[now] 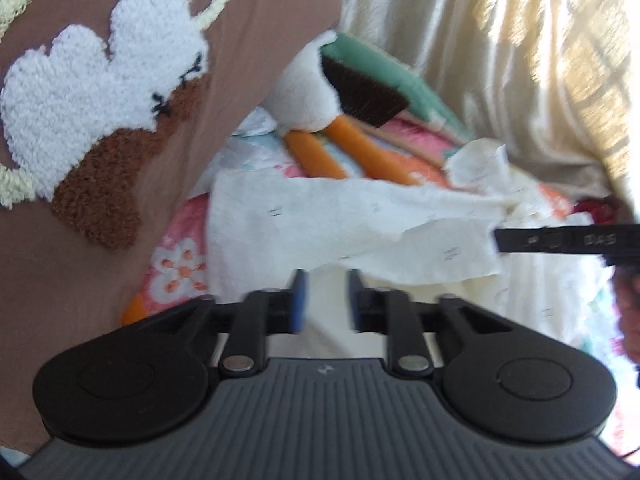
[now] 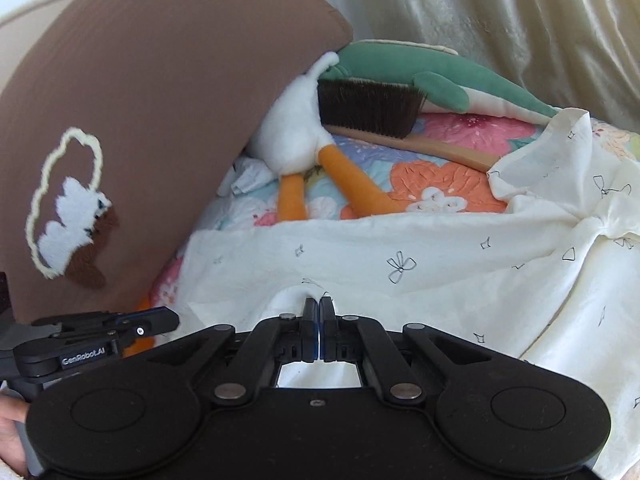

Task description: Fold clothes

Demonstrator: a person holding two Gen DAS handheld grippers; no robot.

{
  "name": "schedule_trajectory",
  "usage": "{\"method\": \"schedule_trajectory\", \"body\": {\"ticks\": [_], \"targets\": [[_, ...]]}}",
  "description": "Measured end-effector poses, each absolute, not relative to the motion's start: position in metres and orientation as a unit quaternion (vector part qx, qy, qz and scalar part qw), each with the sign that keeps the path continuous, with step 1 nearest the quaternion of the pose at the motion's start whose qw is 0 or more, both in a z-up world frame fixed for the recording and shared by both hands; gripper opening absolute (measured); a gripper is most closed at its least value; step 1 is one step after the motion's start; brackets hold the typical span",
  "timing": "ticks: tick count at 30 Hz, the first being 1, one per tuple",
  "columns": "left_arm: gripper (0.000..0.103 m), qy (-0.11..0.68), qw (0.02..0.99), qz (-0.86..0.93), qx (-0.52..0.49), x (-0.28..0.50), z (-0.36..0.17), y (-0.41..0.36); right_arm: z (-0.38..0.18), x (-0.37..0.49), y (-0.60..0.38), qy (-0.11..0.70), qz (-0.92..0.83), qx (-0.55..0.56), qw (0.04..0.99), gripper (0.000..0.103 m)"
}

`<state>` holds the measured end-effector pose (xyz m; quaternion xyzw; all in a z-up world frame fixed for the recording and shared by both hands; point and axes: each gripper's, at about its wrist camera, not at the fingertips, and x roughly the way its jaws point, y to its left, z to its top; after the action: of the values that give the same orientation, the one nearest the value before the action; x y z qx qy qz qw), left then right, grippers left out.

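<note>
A cream garment (image 2: pixel 440 264) with small black bow prints lies spread and rumpled on a floral quilt (image 2: pixel 432 176). It also shows in the left wrist view (image 1: pixel 340 224). My right gripper (image 2: pixel 319 304) is shut on a pinched fold of the garment's near edge. My left gripper (image 1: pixel 323 300) is open and empty, just above the garment's near edge. The left gripper appears from the side at lower left of the right wrist view (image 2: pixel 120 328). The right gripper's finger (image 1: pixel 560 242) reaches in from the right in the left wrist view.
A brown pillow (image 2: pixel 160 112) with a stitched sheep stands at the left. A white plush bird with orange legs (image 2: pixel 296 144), a dark brush (image 2: pixel 372 108) and a green plush (image 2: pixel 420 76) lie behind the garment. Cream curtains (image 2: pixel 500 20) hang at the back.
</note>
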<state>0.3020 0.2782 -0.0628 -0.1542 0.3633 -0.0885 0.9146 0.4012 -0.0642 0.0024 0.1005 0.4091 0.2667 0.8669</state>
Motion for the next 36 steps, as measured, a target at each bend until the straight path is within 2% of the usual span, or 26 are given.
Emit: {"method": "schedule_trajectory", "body": {"ticks": [10, 14, 15, 17, 19, 21, 23, 24, 25, 27, 31, 33, 36], "targets": [[0.046, 0.354, 0.867, -0.232, -0.265, 0.308, -0.065, 0.261, 0.021, 0.401, -0.057, 0.379, 0.287, 0.108, 0.873, 0.001], [0.047, 0.349, 0.877, -0.237, -0.229, 0.309, -0.063, 0.240, 0.022, 0.395, -0.055, 0.379, 0.299, 0.100, 0.870, 0.001], [0.050, 0.342, 0.884, -0.233, -0.218, 0.308, -0.062, 0.236, 0.022, 0.393, -0.055, 0.379, 0.300, 0.096, 0.870, 0.001], [0.064, 0.333, 0.886, -0.235, -0.222, 0.309, -0.061, 0.232, 0.022, 0.390, -0.056, 0.378, 0.303, 0.090, 0.870, 0.001], [0.065, 0.330, 0.881, -0.241, -0.238, 0.311, -0.062, 0.230, 0.022, 0.387, -0.058, 0.380, 0.307, 0.087, 0.868, 0.001], [0.055, 0.324, 0.881, -0.240, -0.247, 0.312, -0.063, 0.227, 0.020, 0.385, -0.059, 0.384, 0.318, 0.086, 0.863, 0.001], [0.015, 0.317, 0.893, -0.233, -0.218, 0.313, -0.064, 0.217, 0.019, 0.384, -0.059, 0.388, 0.330, 0.082, 0.857, 0.002], [0.007, 0.319, 0.897, -0.228, -0.205, 0.314, -0.064, 0.213, 0.018, 0.383, -0.059, 0.389, 0.331, 0.078, 0.856, 0.002], [0.003, 0.321, 0.899, -0.221, -0.199, 0.315, -0.065, 0.211, 0.016, 0.382, -0.060, 0.392, 0.333, 0.075, 0.855, 0.002], [0.003, 0.321, 0.905, -0.205, -0.192, 0.315, -0.068, 0.211, 0.012, 0.383, -0.065, 0.399, 0.338, 0.080, 0.848, 0.007], [0.003, 0.307, 0.925, -0.161, -0.156, 0.312, -0.065, 0.217, 0.005, 0.389, -0.093, 0.409, 0.309, 0.111, 0.852, 0.009], [0.003, 0.297, 0.931, -0.147, -0.155, 0.312, -0.061, 0.223, 0.004, 0.397, -0.112, 0.412, 0.274, 0.121, 0.860, 0.025], [0.003, 0.285, 0.938, -0.123, -0.153, 0.313, -0.055, 0.235, 0.002, 0.416, -0.145, 0.415, 0.199, 0.132, 0.878, 0.040]]}}
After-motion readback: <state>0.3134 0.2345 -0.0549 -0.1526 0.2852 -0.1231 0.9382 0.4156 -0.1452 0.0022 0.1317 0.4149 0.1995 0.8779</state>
